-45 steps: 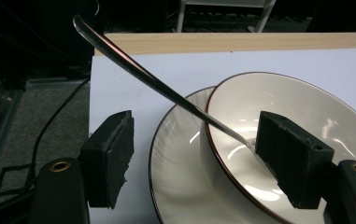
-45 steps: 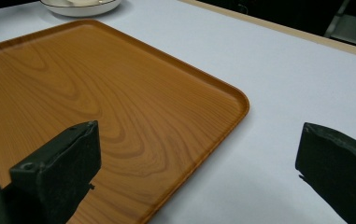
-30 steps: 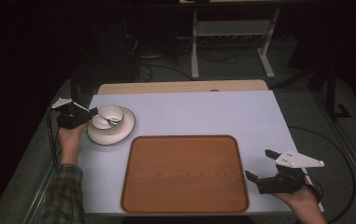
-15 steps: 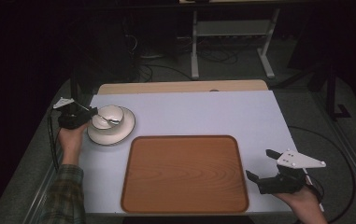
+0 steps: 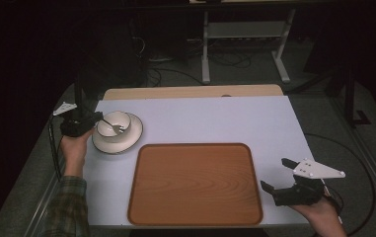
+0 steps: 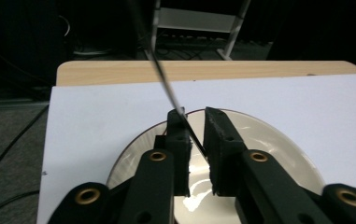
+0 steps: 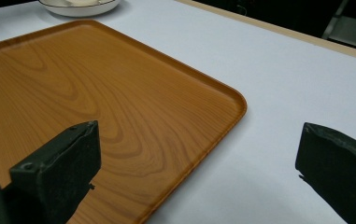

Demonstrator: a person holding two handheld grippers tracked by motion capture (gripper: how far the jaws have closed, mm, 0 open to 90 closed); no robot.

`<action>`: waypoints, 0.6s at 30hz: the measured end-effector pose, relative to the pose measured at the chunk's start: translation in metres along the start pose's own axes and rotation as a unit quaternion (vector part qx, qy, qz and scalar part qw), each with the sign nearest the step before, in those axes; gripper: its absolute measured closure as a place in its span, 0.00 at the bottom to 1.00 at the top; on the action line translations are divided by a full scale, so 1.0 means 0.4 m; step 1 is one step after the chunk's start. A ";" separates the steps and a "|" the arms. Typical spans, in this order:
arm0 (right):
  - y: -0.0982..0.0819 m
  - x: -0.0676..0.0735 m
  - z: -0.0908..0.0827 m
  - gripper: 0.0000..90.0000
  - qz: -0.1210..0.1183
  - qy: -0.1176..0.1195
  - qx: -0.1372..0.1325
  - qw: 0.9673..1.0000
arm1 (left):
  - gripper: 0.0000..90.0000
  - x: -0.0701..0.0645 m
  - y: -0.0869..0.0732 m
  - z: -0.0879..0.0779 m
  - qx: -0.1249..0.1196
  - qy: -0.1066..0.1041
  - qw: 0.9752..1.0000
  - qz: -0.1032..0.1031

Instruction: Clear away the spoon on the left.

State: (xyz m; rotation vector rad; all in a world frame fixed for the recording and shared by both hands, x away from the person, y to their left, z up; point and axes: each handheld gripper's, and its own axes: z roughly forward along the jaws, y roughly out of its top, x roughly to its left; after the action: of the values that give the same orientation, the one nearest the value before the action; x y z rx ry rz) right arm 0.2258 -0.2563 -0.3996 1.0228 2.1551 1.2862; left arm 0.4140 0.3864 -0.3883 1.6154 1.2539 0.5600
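My left claw [image 6: 195, 140] has just been closing and pinches the thin metal fork [image 6: 166, 86] over the cream plate [image 6: 269, 144]; the wooden tray [image 5: 195, 185] is bare and my right claw [image 7: 199, 172] is spread.

Left claw [image 6: 196, 140] just closing (nearly shut); right claw [image 7: 194, 172] wide.

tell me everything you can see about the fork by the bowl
The fork is thin, shiny and metal-looking. Its tines rest in the small white bowl, which stands on a white plate at the table's left. Its slim handle slants up across the left gripper view, passing between the fingers of the left gripper. They have just been closing on it and look shut on the handle.
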 end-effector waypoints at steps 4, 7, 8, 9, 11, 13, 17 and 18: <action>-0.001 0.001 0.000 0.00 -0.002 0.000 0.001 1.000 | 0.94 -0.011 0.006 -0.013 -0.001 -0.010 1.000 0.007; -0.001 0.001 0.000 0.00 -0.002 0.001 0.002 1.000 | 0.96 -0.017 0.011 -0.019 -0.005 -0.017 1.000 0.007; -0.002 0.001 0.000 0.00 -0.002 0.001 0.002 1.000 | 0.97 -0.019 0.012 -0.021 -0.005 -0.018 1.000 0.008; -0.002 0.001 0.000 0.00 -0.002 0.001 0.002 1.000 | 0.97 -0.021 0.013 -0.022 -0.006 -0.021 1.000 0.008; -0.003 0.001 0.000 0.00 -0.001 0.001 0.001 1.000 | 0.98 -0.025 0.015 -0.025 -0.006 -0.023 1.000 0.010; -0.003 0.000 0.000 0.00 -0.001 0.001 0.001 1.000 | 0.98 -0.028 0.017 -0.026 -0.006 -0.025 1.000 0.013; -0.003 0.000 0.000 0.00 -0.001 0.001 0.001 1.000 | 0.99 -0.033 0.019 -0.031 -0.008 -0.022 1.000 0.017; -0.003 0.001 0.000 0.00 -0.001 0.002 0.001 1.000 | 0.99 -0.034 0.021 -0.032 -0.010 -0.021 1.000 0.019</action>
State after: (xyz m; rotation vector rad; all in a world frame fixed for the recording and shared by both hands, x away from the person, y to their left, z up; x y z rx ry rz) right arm 0.2252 -0.2564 -0.4005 1.0204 2.1599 1.2856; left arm 0.4025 0.3795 -0.3730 1.6286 1.1851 0.5571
